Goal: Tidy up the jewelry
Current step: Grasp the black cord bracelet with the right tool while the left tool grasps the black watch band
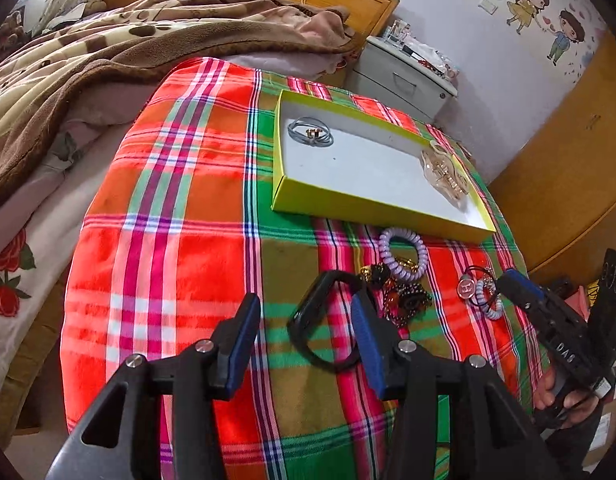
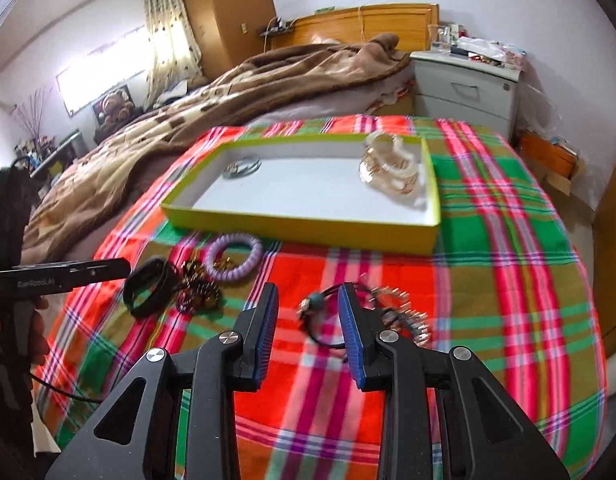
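— Where's the jewelry sitting?

— Most of it lies loose on the plaid cloth (image 1: pixel 180 208) over the bed. The yellow-green box (image 2: pixel 308 226) sits further back on that cloth, white inside. A grey hair tie with a gold charm (image 1: pixel 310 133) lies in its far left corner, and a pale translucent hair claw (image 1: pixel 444 170) rests at the right end.

— And outside the box?

— Just in front of its near wall there's a lilac spiral hair tie (image 1: pixel 404 254). Beside that, a dark beaded tangle (image 1: pixel 408 300), and then a black band (image 1: pixel 326 320) lying flat.

— What are the grippers doing?

— The left gripper (image 1: pixel 304 336) hangs over the cloth with its jaws apart, empty; the black band lies partly between its blue pads. The right gripper (image 2: pixel 308 320) is likewise spread wide, holding nothing. Between and past its fingers there's a thin black cord tie with a round charm (image 1: pixel 466 288) and a sparkly piece beside it. That view is blurred, so I can't tell whether a finger touches the cord.

— Anything else nearby?

— A brown blanket (image 2: pixel 228 92) rumpled behind, and a white nightstand (image 2: pixel 468 88) beside the headboard.
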Motion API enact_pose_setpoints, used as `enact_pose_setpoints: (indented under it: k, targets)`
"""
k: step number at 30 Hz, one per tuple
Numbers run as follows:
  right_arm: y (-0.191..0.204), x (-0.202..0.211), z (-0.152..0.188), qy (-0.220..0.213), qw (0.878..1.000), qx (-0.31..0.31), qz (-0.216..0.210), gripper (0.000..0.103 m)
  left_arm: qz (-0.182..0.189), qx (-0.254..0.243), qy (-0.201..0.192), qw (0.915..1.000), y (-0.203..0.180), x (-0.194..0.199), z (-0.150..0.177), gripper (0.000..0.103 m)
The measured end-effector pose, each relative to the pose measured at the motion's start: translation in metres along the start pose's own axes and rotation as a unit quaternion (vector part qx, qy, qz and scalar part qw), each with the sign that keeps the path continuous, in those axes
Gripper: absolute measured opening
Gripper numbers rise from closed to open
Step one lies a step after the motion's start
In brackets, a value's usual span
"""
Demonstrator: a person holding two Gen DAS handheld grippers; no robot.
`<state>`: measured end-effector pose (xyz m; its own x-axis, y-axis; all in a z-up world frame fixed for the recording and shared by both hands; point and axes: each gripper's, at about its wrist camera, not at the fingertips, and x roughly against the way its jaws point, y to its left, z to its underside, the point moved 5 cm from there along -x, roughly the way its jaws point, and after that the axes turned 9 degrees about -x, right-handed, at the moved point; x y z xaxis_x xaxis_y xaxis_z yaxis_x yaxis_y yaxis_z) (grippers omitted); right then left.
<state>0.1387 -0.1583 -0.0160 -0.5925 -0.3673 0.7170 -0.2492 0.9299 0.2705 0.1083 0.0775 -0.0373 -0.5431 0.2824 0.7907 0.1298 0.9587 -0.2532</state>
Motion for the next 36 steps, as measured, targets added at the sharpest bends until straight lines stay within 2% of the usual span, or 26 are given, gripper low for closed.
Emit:
enact_pose_setpoints:
  k: [5, 12, 21, 24, 27, 29, 36]
  targets:
    - [0.003, -0.013, 0.008, 0.015, 1.0, 0.008, 0.023, 0.032, 0.003, -0.004, 0.011, 0.9999, 0.0, -0.004, 0.009, 0.049]
    - [0.002, -0.026, 0.01, 0.038, 0.999, -0.001, 0.026, 0.032, 0.006, -0.001, 0.017, 0.9998, 0.0, -0.009, 0.013, 0.049]
    - [0.003, -0.034, 0.012, 0.045, 0.998, 0.003, 0.042, 0.031, -0.022, -0.027, 0.018, 0.9992, -0.007, -0.015, 0.009, 0.049]
    - [0.003, -0.035, 0.012, 0.042, 0.998, 0.006, 0.05, 0.018, -0.029, -0.04, 0.018, 0.9986, -0.01, -0.017, 0.008, 0.049]
    - [0.002, -0.034, 0.011, 0.041, 0.998, 0.003, 0.05, 0.017, -0.038, -0.053, 0.019, 0.9977, -0.012, -0.018, 0.008, 0.049]
    - [0.002, -0.034, 0.011, 0.04, 0.998, 0.002, 0.054, 0.011, -0.043, -0.059, 0.02, 0.9971, -0.013, -0.019, 0.008, 0.049]
    - [0.003, -0.023, 0.008, 0.015, 0.998, 0.0, 0.053, 0.011, -0.064, -0.069, 0.025, 0.9953, -0.016, -0.022, 0.005, 0.049]
